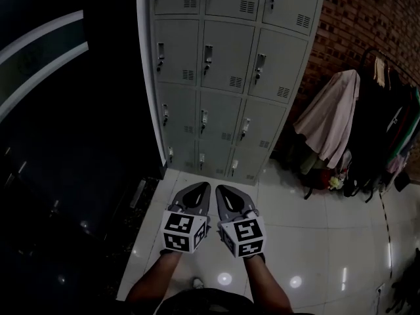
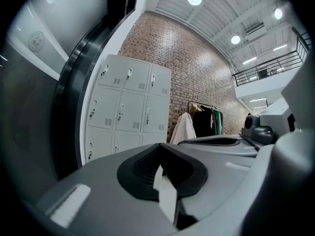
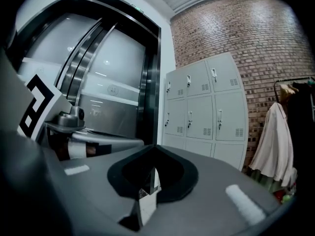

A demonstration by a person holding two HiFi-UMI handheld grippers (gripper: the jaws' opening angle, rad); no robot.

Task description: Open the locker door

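Evidently no locker door (image 1: 224, 56) was open; the left hand-held gripper (image 1: 197, 192) and right hand-held gripper (image 1: 225, 194) were closed, empty, far off.

Grey upright locker doors (image 1: 223, 58), apparently all closed.

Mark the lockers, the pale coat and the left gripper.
lockers (image 1: 226, 61), head view, on a middle door.
pale coat (image 1: 331, 113), head view, on its hanging cloth.
left gripper (image 1: 199, 189), head view, at the tips of its jaws.
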